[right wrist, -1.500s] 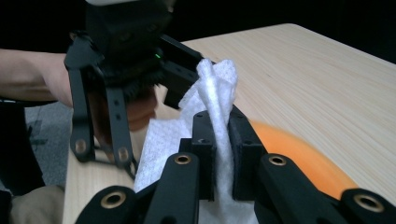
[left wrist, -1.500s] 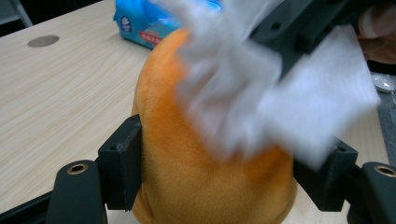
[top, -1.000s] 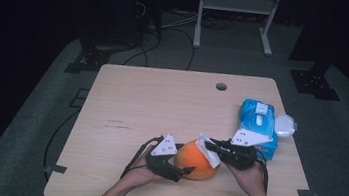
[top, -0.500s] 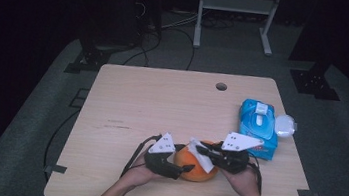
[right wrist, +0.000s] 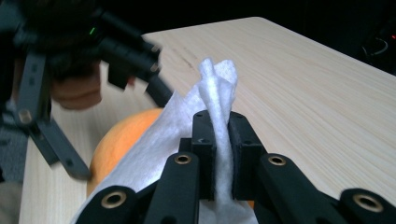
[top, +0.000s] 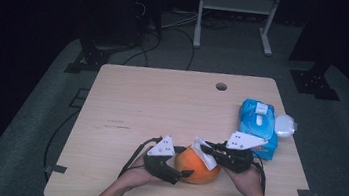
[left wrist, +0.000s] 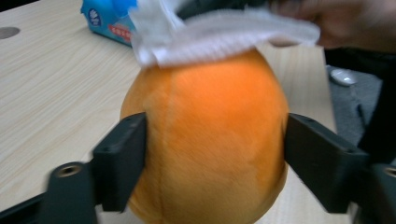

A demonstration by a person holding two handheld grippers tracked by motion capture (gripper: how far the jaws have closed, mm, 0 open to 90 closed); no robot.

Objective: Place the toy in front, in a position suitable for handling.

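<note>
The left gripper (top: 181,173) brackets the round orange plush ball (top: 198,165) from the person's near-left side. In the left gripper view its 2 black jaws stand at either flank of the ball (left wrist: 205,135), the left jaw against the fabric and the right jaw just beside it. These jaws have just been opening after a brief squeeze, with the ball between them throughout; judged from this, the hold has been relaxed and reset, so the ball is steadied rather than clamped hard.

The right gripper (top: 208,151) has come in from nearer the blue wet-wipe pack (top: 258,126), where it stood a second ago, and now reaches over the top of the ball. Its jaws are narrow, pinched on a white non-woven wipe sheet (right wrist: 219,121) that stands up between the pads and drapes down over the ball (right wrist: 116,140) below and ahead of them. In the left gripper view the wipe (left wrist: 219,35) lies across the ball's crown, directly above the left gripper's jaws.

This change suggests that the wiping of the ball has reached its contact stage: sheet on surface, ball braced from below and the sides. The ball itself has stayed at the near edge of the light wooden table (top: 162,101), between the 2 hands. The wipe pack lies well apart, beyond the right gripper.
</note>
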